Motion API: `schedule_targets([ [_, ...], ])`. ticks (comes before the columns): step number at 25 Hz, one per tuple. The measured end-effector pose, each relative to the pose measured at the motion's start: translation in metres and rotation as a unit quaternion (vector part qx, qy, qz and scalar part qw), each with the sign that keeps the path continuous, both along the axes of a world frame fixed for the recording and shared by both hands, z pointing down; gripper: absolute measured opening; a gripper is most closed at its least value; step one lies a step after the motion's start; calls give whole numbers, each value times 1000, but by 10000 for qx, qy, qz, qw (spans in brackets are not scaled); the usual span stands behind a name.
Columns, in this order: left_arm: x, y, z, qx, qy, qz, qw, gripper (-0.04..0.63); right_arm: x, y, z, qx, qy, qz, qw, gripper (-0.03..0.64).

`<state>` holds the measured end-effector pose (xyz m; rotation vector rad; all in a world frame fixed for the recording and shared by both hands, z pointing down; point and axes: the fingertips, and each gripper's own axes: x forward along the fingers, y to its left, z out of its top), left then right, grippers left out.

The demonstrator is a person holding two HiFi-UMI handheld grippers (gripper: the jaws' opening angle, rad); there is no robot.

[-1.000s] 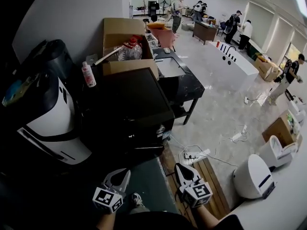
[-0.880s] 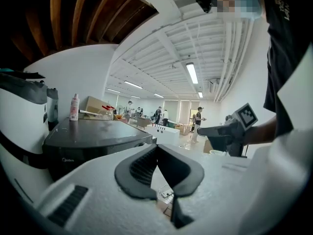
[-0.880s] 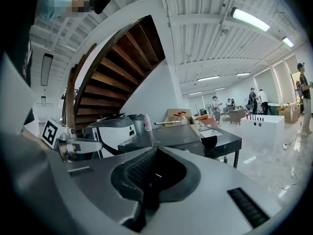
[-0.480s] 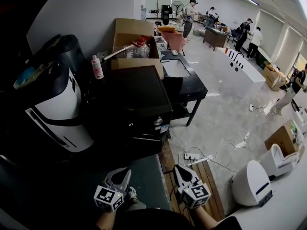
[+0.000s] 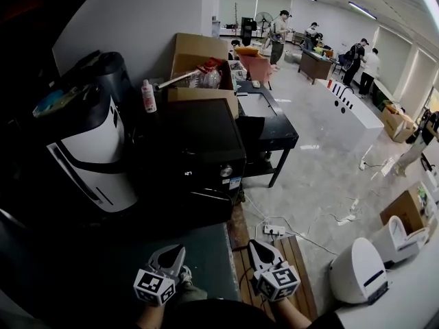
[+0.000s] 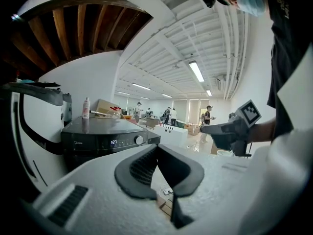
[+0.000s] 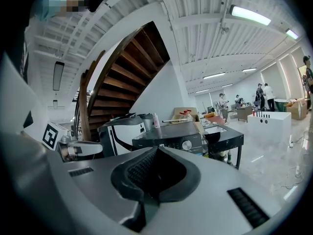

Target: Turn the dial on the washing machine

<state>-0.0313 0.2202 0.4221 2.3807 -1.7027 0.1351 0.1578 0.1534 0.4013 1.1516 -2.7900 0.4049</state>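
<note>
The black washing machine (image 5: 199,142) stands ahead of me, with a lit display and a round silver dial (image 5: 226,172) on its front panel. Low in the head view, well short of the machine, my left gripper (image 5: 180,250) and right gripper (image 5: 253,244) are both shut and hold nothing. The left gripper view looks past its closed jaws at the machine (image 6: 100,131) and the dial (image 6: 139,140), with the right gripper (image 6: 215,129) off to the side. In the right gripper view the dial (image 7: 186,145) sits above the closed jaws, and the left gripper (image 7: 73,149) is at the left.
A white and black appliance (image 5: 96,156) stands left of the machine. Behind it are a cardboard box (image 5: 199,64) and a bottle (image 5: 147,96). A black table (image 5: 271,125) is at the right. A power strip (image 5: 274,229) and cables lie on the floor. People work far back.
The head view has swung, so the machine and the things round it sit further right in the picture. Both grippers stay low, shut and in much the same place.
</note>
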Motion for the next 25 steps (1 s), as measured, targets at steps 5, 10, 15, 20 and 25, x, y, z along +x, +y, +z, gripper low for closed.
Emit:
schedule_targets([
  [5, 10, 16, 0, 5, -33, -19, 10000, 11, 10, 13, 3, -56, -37, 39, 10000, -1],
  [10, 16, 26, 1, 10, -31, -56, 10000, 11, 15, 26, 12, -102, -35, -15, 9999, -1],
  [15, 22, 33, 4, -42, -66, -3, 10000, 11, 18, 32, 15, -150, 35, 8, 9999, -1],
  [20, 29, 35, 10, -104, -50, 94, 9999, 11, 24, 33, 20, -166, 5, 58, 9998, -1],
  [25, 34, 33, 12, -128, -38, 152, 9998, 11, 28, 30, 22, -203, 24, 91, 9998, 0],
])
